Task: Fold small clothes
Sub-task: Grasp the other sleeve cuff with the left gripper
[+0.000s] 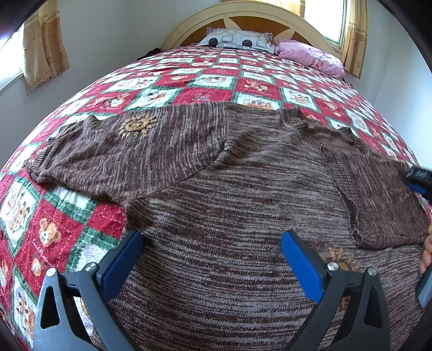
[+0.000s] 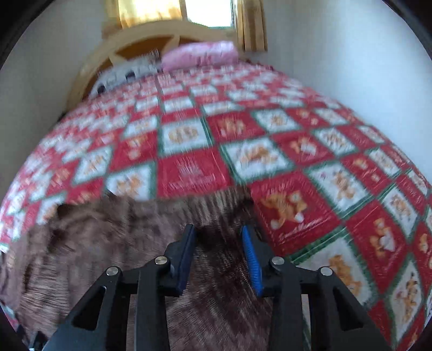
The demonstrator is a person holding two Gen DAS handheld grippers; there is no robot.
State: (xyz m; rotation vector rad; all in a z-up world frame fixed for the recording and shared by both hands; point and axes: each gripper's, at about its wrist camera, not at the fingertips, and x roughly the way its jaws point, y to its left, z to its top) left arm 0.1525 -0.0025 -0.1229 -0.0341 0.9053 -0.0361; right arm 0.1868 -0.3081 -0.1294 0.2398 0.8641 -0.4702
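A brown knitted sweater (image 1: 216,194) with an orange sun motif lies spread on the red, white and green quilt (image 1: 189,81). Its left sleeve (image 1: 108,151) reaches out to the left; its right sleeve (image 1: 378,205) is folded in over the body. My left gripper (image 1: 212,240) is wide open just above the sweater's body, holding nothing. My right gripper (image 2: 218,232) is open with a narrower gap over the sweater's right edge (image 2: 151,243); this view is blurred by motion. The right gripper also shows at the left wrist view's right edge (image 1: 417,179).
The quilt (image 2: 297,162) covers the whole bed. A patterned pillow (image 1: 237,40) and a pink pillow (image 1: 310,55) lie by the arched wooden headboard (image 1: 243,19). White walls and curtained windows flank the bed.
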